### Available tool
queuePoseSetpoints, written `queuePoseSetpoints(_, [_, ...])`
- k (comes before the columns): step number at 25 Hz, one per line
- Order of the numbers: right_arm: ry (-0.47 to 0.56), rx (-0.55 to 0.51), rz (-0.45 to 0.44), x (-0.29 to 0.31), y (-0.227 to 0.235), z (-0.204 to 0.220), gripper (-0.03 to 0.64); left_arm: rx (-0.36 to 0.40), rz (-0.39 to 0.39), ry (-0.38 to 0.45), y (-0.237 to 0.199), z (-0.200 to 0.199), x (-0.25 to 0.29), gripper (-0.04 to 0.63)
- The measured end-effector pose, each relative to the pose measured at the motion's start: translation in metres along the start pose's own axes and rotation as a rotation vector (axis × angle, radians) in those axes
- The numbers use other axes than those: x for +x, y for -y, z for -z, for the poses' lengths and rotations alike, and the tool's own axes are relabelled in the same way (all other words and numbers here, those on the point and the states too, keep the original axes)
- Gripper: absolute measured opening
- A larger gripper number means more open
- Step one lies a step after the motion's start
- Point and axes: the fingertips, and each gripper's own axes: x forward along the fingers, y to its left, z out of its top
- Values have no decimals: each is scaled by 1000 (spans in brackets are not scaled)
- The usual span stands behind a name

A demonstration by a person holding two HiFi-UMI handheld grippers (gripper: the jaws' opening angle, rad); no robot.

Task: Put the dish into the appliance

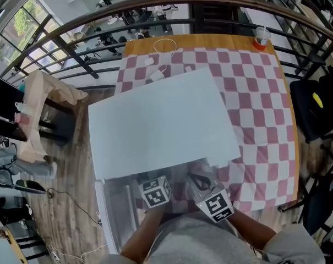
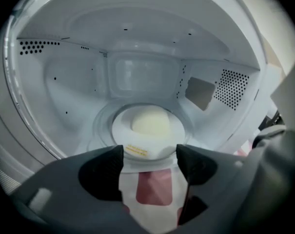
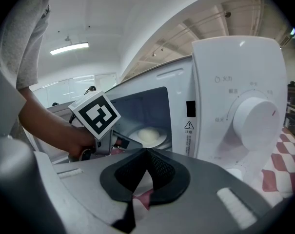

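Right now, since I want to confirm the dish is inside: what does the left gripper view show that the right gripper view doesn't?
Only the left gripper view: the microwave's inner walls with vent holes, and the left hand-held gripper, jaws apart with nothing between them. Only the right gripper view: the control dial, the marker cube and the hand carrying it, and the right hand-held gripper, jaws together. Both: the dish with pale round food sitting inside the microwave.

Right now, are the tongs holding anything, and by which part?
Nothing is held. The left tongs are open in front of the plate inside the microwave; the right tongs are shut and empty.
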Motion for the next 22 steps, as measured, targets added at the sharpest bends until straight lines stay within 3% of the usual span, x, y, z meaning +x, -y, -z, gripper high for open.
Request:
queuePoseSetpoints(15, [1, -17, -9, -4, -5, 4, -3, 32, 26, 66, 0, -8, 9, 321])
queuePoseSetpoints(20, [6, -30, -14, -7, -9, 3, -3, 44, 31, 75, 0, -6, 5, 281])
queuePoseSetpoints(22, [6, -33, -15, -8, -10, 3, -3, 45, 13, 98, -3, -6, 0, 220])
